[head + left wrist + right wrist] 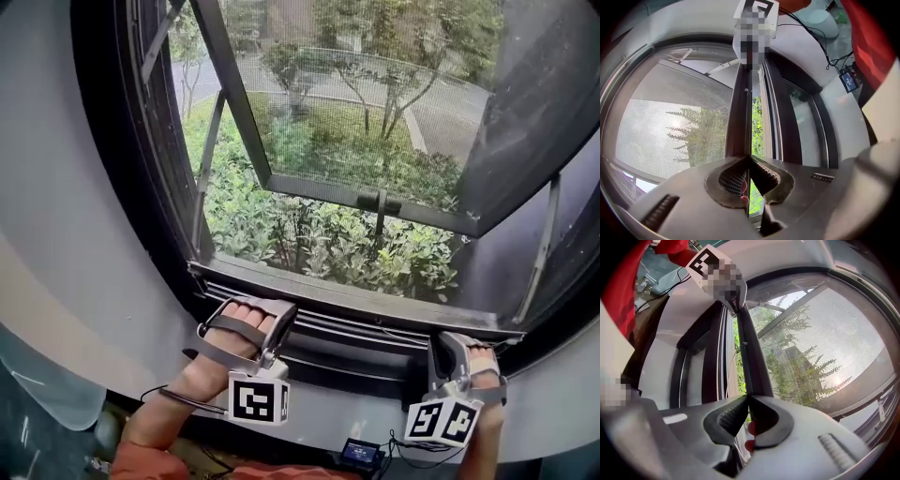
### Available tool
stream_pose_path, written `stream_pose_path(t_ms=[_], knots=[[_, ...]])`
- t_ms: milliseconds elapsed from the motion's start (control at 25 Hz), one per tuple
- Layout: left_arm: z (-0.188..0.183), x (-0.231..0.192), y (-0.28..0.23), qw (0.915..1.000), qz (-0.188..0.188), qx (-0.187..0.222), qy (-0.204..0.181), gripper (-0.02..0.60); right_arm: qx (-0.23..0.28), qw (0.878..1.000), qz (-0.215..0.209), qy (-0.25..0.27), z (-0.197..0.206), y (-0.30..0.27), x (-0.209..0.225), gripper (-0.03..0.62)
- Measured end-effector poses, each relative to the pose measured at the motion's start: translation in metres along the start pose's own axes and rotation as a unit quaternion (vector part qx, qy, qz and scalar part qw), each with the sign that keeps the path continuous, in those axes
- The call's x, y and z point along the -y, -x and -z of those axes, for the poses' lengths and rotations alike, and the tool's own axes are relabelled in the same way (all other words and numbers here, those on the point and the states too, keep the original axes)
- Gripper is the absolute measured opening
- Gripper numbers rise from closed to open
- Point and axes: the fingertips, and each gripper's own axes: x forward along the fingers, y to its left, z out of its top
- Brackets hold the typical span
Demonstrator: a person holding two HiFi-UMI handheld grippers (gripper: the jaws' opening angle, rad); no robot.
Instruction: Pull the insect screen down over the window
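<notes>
At the left of the head view, a hand (234, 330) holds the left gripper (261, 309) against the bottom bar (356, 302) of the screen (375, 112). In the left gripper view the left gripper (748, 160) has its jaws pressed together on the thin edge of the bar (738, 117). The mesh (670, 122) spreads to the left of the bar there. A narrow strip of green shows on its other side, between the bar and the dark window frame (787, 117).

The bar runs across the window low down, just above the sill (356, 345) and near it. Through the mesh an outward-tilted sash (375, 199) shows, with shrubs (328, 244) below it.

At the right, the right gripper (457, 345) meets the same bar near its right end. Its marker cube (442, 422) is nearest the camera. In the right gripper view the right gripper (748, 397) is clamped on the bar (752, 362). The mesh (825, 348) lies to the right of the bar there, and the window frame (710, 362) lies to the left. The bar leads away to the other gripper's cube.
</notes>
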Motion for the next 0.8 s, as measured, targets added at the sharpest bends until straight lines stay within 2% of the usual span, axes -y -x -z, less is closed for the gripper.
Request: stream_pose_path(t_ms=[280,560,800], knots=[[-0.001,0.007,-0.001,0.9997,0.017,0.003,0.017,0.026,-0.002,1.0,-0.011,-0.017,0.002,-0.001,-0.004,0.032],[0.0,0.013,-0.003,0.9994,0.03,0.0,0.015,0.026,-0.006,0.999,-0.022,-0.024,0.004,-0.003,-0.009,0.034],[0.0,0.044,-0.01,0.9968,0.078,-0.001,0.019,0.026,-0.02,0.997,-0.064,-0.027,0.013,-0.014,-0.038,0.034]])
